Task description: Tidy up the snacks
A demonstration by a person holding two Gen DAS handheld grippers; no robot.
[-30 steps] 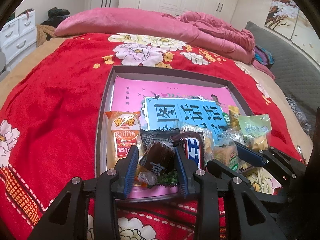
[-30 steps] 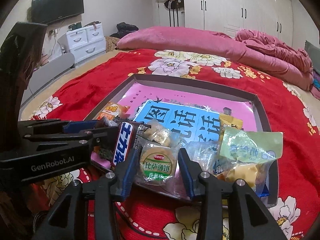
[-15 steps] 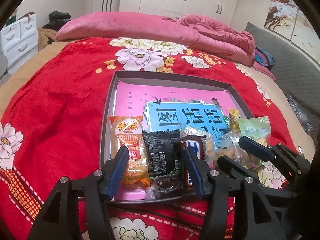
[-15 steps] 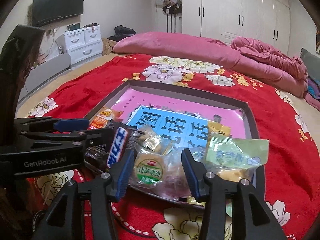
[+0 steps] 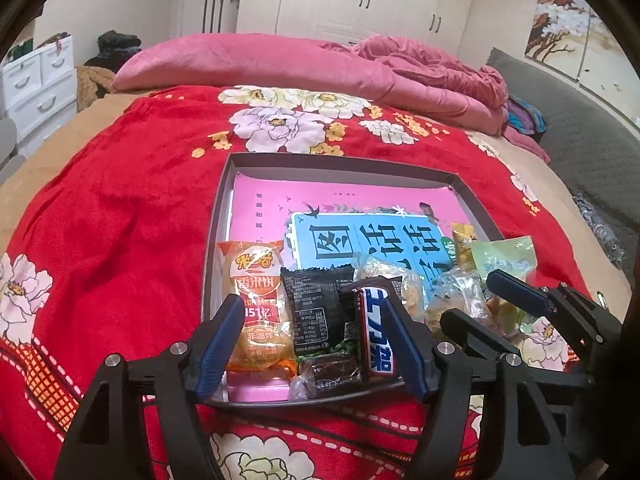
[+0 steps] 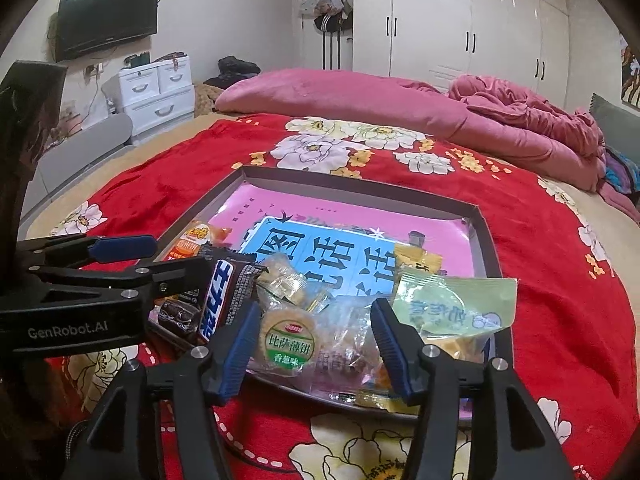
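Note:
A grey tray (image 5: 340, 162) (image 6: 360, 190) on the red flowered bedspread holds a row of snacks along its near edge. My left gripper (image 5: 314, 344) (image 6: 160, 262) hovers over that edge, its jaws opening. An orange rice-cracker packet (image 5: 260, 300), a black packet (image 5: 316, 308), a Snickers bar (image 5: 376, 332) and a brown candy (image 5: 336, 372) lie between its fingers, none touched. My right gripper (image 6: 314, 344) (image 5: 492, 312) is also opening. A round green-labelled cracker (image 6: 286, 340) and clear wrapped sweets (image 6: 344, 344) lie loose between its pads. A pale green packet (image 6: 452, 304) sits to the right.
A pink and blue printed sheet (image 5: 360, 208) lines the tray's far half. A pink quilt (image 6: 400, 108) is heaped at the head of the bed. White drawers (image 6: 160, 92) and a wall television (image 6: 106, 20) stand to the left, with wardrobes (image 6: 460, 28) behind.
The left jaws let go of the brown candy, which now lies at the tray's near edge, and spread wider. The right jaws widened away from the round cracker.

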